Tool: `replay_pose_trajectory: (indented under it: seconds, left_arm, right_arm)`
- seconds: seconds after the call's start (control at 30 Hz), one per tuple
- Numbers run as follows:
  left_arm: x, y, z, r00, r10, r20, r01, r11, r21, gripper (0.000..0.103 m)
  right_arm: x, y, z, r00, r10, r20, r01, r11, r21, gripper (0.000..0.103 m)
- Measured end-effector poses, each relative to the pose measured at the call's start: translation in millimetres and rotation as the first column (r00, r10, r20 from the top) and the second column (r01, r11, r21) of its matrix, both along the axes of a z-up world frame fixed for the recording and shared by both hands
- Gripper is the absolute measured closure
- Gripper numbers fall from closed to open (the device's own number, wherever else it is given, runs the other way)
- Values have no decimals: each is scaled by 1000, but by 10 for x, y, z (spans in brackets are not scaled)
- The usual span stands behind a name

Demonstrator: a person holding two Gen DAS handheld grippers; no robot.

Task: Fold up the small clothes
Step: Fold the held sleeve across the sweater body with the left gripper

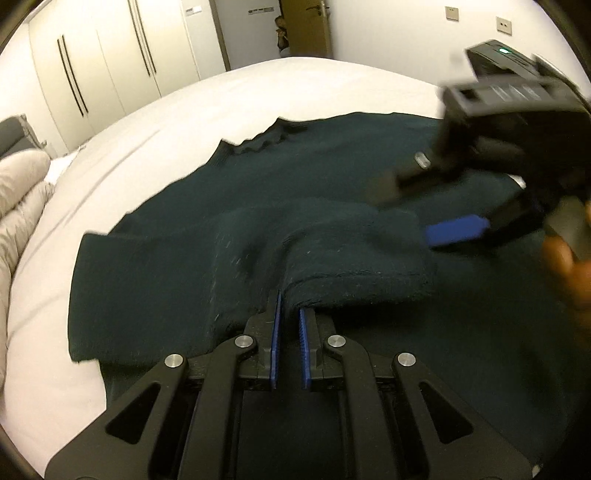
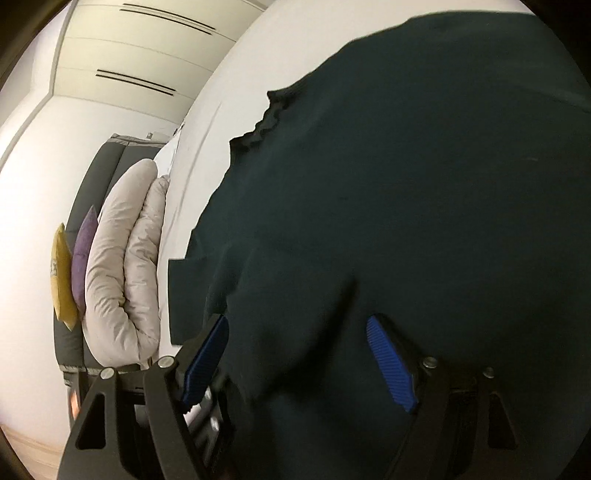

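A dark green knitted garment (image 1: pixel 295 206) lies spread on a white bed (image 1: pixel 155 122), frilled collar at the far side; it also shows in the right wrist view (image 2: pixel 406 184). One part of it is folded over towards the middle. My left gripper (image 1: pixel 290 310) is shut on the edge of that folded part. My right gripper (image 2: pixel 295 332) is open, its blue pads (image 2: pixel 388 354) wide apart just above the cloth and holding nothing. It also shows blurred at the right of the left wrist view (image 1: pixel 458 229).
Beige pillows (image 2: pixel 122 266) and purple and yellow cushions (image 2: pixel 70 269) lie at the head of the bed. White wardrobes (image 1: pixel 110 59) and a brown door (image 1: pixel 306 26) stand behind the bed. A white wall (image 1: pixel 406 33) is at the back right.
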State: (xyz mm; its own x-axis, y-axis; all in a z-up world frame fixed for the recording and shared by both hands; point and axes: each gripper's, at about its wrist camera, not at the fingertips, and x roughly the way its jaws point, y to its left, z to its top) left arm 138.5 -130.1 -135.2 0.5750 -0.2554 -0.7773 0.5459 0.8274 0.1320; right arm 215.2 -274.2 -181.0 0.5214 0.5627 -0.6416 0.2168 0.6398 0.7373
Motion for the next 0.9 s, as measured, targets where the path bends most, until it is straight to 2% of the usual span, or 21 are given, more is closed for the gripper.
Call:
replay_pose_trajectory:
  seconds: [0.13,0.2,0.3,0.5,0.53,0.6,0.63,0.67,0.7,0.77,0.9]
  left_arm:
    - [109,212,-11,999,30,-45,-33,997,-70,95]
    - [201,272,-61,997,51,-63,-56,995,-79,95]
    - [270,317,-132,994,65,-88,-73,992,-100,95]
    - [320,332,-192,994,65,-89,-75,991,-107,95]
    - [338,355,-196,993,68,-97,-79,990,-119,95]
    - [377,416,-203,990,76,-117,-92,985,-142,95]
    - [357,456,-186,989,80,-124,-99,984,-151,95]
    - [358,491,-178,988,87,-129,-107,981,-159,95]
    - [348,541,-153,987,96,-128,-117,979,-169,95]
    - [344,638,-104,987,105,-121,-127,973,-194,95]
    - [300,803,-79,984,122,-131,-147,967,-209,95]
  right_arm:
    - [154,102,15,1000,-7,-30,8,999,39,23]
    - [152,141,-1,998,4,-55,-1,999,45,26]
    - [27,126,-24,996,-13,-87,23,994,108,28]
    - [3,231,-93,994,-18,-110,36,985,168,32]
    - [15,247,-99,994,-17,-107,35,985,172,35]
    - [78,297,-173,993,0,-115,22,980,196,53]
    - [110,319,-206,993,3,-118,19,982,187,60]
    - [125,332,-214,993,12,-115,8,985,172,80]
    - [147,349,-211,994,25,-110,-8,989,148,93]
    - [159,332,-126,996,39,-83,-31,995,93,93]
    - [224,104,347,998,64,23,-61,991,-118,94]
